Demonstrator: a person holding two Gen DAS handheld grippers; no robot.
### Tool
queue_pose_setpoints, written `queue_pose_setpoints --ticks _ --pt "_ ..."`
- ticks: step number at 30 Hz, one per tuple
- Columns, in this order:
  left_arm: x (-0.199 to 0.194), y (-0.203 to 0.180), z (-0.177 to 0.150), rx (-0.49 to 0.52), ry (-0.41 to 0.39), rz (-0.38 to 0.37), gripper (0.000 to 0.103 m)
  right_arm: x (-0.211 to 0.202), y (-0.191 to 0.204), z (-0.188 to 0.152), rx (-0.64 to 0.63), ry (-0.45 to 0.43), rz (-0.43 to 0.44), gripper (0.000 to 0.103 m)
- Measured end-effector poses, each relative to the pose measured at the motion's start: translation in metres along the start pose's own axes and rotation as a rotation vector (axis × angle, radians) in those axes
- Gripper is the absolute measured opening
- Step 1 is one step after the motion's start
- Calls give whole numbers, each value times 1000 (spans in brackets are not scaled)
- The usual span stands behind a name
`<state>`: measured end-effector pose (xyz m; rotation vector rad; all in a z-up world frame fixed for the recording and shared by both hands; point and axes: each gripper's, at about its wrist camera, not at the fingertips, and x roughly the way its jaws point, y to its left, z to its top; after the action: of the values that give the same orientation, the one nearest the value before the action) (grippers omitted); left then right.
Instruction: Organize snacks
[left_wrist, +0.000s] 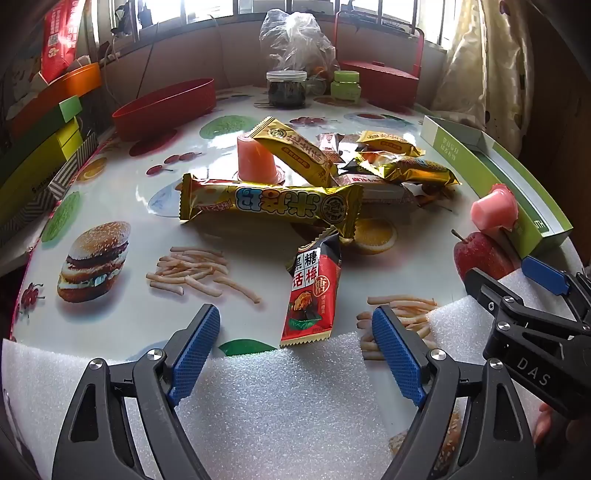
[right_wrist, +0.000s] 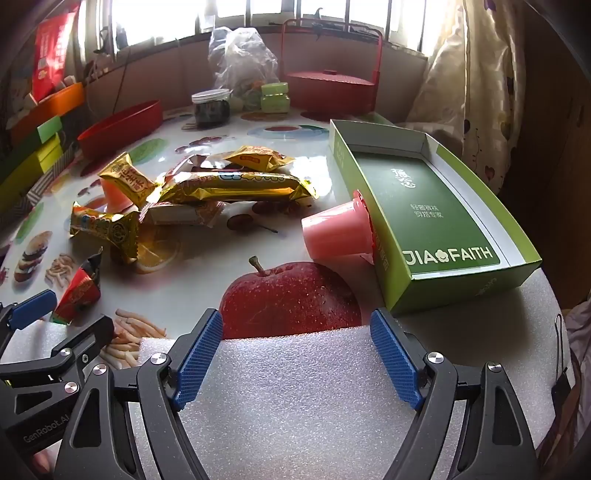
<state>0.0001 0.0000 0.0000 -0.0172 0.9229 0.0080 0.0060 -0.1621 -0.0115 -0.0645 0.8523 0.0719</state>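
Right, both grippers hang wide open over the white foam sheet (right_wrist: 295, 387) at the near table edge, nothing held in either. The left gripper (left_wrist: 295, 350) points at the red plum-candy packet (left_wrist: 314, 291), which lies flat just ahead of its fingers, its lower end touching the foam. The right gripper (right_wrist: 295, 343) faces the printed apple on the tablecloth, with a pink jelly cup (right_wrist: 336, 232) tipped on its side beyond it, leaning against the wall of the open green box (right_wrist: 391, 280).

My read: this is the very start, a pick not yet made. That green box looks like the likely home for the snacks, and it is empty. The next move probably calls for the left jaws to straddle the red packet across its narrow width and close, or for the right to reach the fallen cup.

Counting now: two pink jelly cups, the second one (left_wrist: 256, 160) upside down in the pile; one red packet; four gold-wrapped bars that I can make out, the long one (left_wrist: 269, 205) in front; some white-and-brown wrapped pieces beneath, number unclear.
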Motion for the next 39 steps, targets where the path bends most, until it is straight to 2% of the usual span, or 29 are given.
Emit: queue_pose_setpoints --ticks 39 --pt "0 3 -1 -2 2 6 85 0 0 -1 0 -3 -1 83"
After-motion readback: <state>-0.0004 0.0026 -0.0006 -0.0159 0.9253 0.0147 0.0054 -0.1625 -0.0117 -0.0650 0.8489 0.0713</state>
